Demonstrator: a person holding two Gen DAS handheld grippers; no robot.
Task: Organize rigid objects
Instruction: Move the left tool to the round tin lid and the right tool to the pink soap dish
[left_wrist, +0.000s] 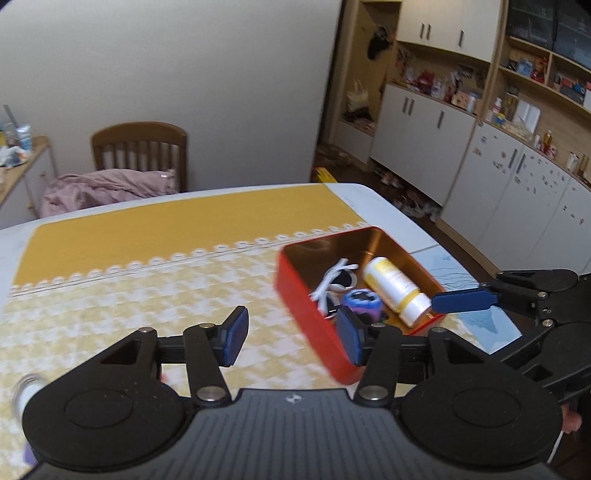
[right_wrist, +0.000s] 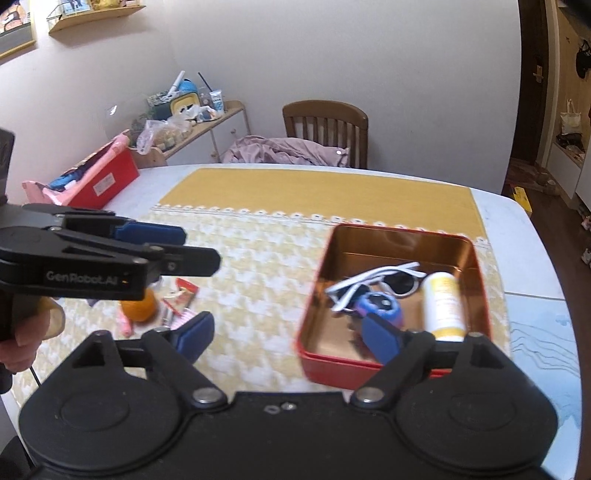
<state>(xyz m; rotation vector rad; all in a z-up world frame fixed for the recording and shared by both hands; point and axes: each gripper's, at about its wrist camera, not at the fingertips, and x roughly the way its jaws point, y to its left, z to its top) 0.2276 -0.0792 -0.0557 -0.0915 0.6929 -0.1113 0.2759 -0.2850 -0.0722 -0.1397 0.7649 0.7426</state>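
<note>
Red tin (right_wrist: 476, 280) sits on the counter (right_wrist: 517, 236) with white sunglasses (right_wrist: 376, 280), a yellow-and-white bottle (right_wrist: 443, 306) and a purple-blue round thing (right_wrist: 380, 308) already inside — the leftovers, an orange ball (right_wrist: 138, 306) and some small bits I can't make out, lie off to its left. Next grab looks like that pile, so I'd come down straight over one item and not rake the others. Left gripper (left_wrist: 291, 334) is about half apart and holds nothing; right gripper (right_wrist: 284, 338) is spread wide, empty too — one finger (right_wrist: 380, 338) hangs over the tin's near edge.
</note>
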